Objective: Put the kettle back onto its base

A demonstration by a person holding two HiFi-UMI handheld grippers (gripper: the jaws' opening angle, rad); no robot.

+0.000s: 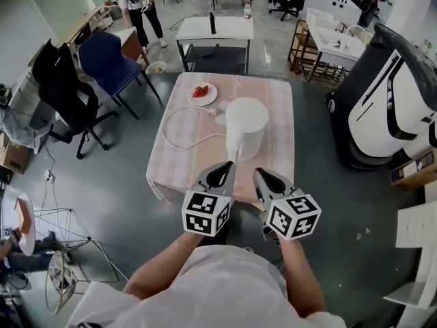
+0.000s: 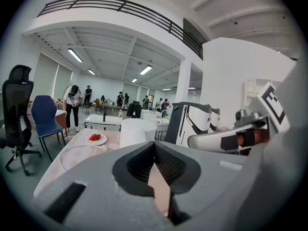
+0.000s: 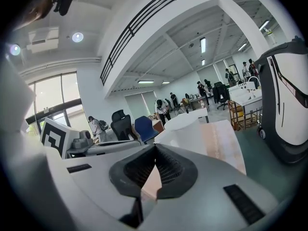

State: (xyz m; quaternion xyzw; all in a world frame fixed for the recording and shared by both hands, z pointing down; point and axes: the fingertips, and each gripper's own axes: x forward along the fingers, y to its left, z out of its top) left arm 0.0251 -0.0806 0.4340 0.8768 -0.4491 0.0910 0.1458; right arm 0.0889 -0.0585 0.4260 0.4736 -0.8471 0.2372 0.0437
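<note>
A white kettle stands upright in the middle of the pink-clothed table, its handle toward me. A white cord loops across the cloth on its left. I cannot make out the base under it. My left gripper and right gripper hover side by side at the table's near edge, just short of the kettle, both shut and empty. The left gripper view shows the left gripper with jaw tips meeting and the kettle ahead. The right gripper view shows the right gripper likewise closed before the kettle.
A white plate of strawberries sits at the table's far left. A blue chair and a black office chair stand to the left. A large white and black machine stands to the right. Another white table is behind.
</note>
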